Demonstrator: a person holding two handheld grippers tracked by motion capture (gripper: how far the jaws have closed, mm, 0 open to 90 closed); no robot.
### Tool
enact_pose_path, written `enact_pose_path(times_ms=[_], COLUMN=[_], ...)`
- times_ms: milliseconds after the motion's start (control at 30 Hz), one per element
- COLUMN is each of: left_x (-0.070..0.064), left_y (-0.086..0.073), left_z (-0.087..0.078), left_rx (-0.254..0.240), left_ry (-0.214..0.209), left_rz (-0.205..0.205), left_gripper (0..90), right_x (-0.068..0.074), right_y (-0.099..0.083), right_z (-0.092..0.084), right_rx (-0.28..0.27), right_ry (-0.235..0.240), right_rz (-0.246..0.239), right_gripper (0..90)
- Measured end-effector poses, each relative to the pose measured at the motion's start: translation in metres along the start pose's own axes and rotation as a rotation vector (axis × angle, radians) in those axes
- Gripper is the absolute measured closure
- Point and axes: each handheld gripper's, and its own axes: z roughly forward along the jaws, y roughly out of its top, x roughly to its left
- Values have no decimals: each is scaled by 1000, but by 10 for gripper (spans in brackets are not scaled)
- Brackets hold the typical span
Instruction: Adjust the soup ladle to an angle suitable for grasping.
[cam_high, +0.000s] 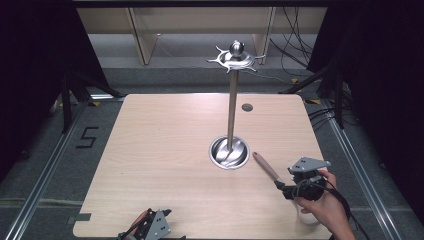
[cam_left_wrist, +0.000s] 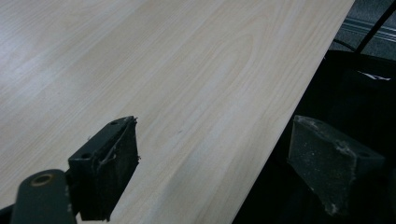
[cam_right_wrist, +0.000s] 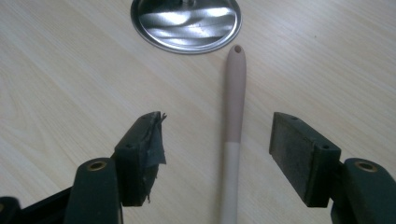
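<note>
A utensil (cam_high: 265, 166) with a pinkish-brown handle lies on the wooden table (cam_high: 165, 150), its handle end pointing toward the round base (cam_high: 229, 151) of a metal stand. My right gripper (cam_high: 286, 190) straddles it. In the right gripper view the handle (cam_right_wrist: 234, 93), pale at its near part, lies between the two pads (cam_right_wrist: 294, 149) with a gap on each side, so my right gripper (cam_right_wrist: 217, 140) is open around it. My left gripper (cam_high: 150, 227) stays at the table's near edge, its jaws (cam_left_wrist: 215, 154) wide open with nothing between them.
The stand's pole (cam_high: 231, 105) rises from the base to a crown of hooks (cam_high: 235, 59) with a ball on top. A small round grommet (cam_high: 247, 107) sits at the back of the table. A white shape (cam_high: 305, 216) shows under the right hand.
</note>
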Motion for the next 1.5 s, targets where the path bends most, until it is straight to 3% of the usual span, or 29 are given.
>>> enact_pose_path(times_ms=[33, 100, 233, 267, 333, 400, 433, 567, 800, 867, 1033, 1067, 1333, 1400, 1433, 1500], left_x=[0, -1, -1, -2, -2, -2, -1, -1, -1, -2, -2, 0, -1, -1, -1, 0], left_y=[0, 0, 1, 1, 1, 1, 1, 1, 1, 1, 1, 1, 1, 1, 1, 1], left_z=[0, 0, 0, 2, 3, 1, 1, 1, 1, 0, 0, -1, -1, -1, -1, -1], left_rx=[0, -2, -2, -21, -16, 1, 0, -2, -5, -7, -16, 3, -7, -4, -5, -7], left_ry=[0, -1, 0, -11, -3, -5, -3, -6, -8, -11, -18, -4, -2, -4, -2, -1], left_rz=[-1, -2, -3, -21, -6, 5, 4, -4, -1, -4, -15, 9, -1, 3, 1, -1], left_gripper=[151, 151, 151, 151, 151, 151, 151, 151, 151, 151, 151, 151, 152, 152, 152, 152], right_x=[-2, -6, -9, -10, -11, -15, -17, -18, -23, -23, -27, -28, -31, -32, -30, -32], right_y=[0, 3, 3, 3, 3, 5, 7, 10, 14, 15, 14, 13, 12, 12, 13, 13], right_z=[1, 5, 11, 13, 18, 23, 27, 37, 48, 54, 64, 65, 71, 74, 75, 77], right_rx=[0, 43, 97, 108, 113, 141, 174, 220, 244, 261, 300, 300, 320, 328, 337, 341], right_ry=[-13, -4, 16, 16, 22, 21, 16, 6, 1, 1, 12, 13, 38, 41, 47, 45], right_rz=[-22, 5, 4, 5, 35, 19, 22, 24, 36, 77, 80, 78, 94, 77, 95, 80], right_gripper=[388, 419, 446, 454, 478, 497, 562, 563, 566, 578, 606, 615, 644, 652, 655, 658])
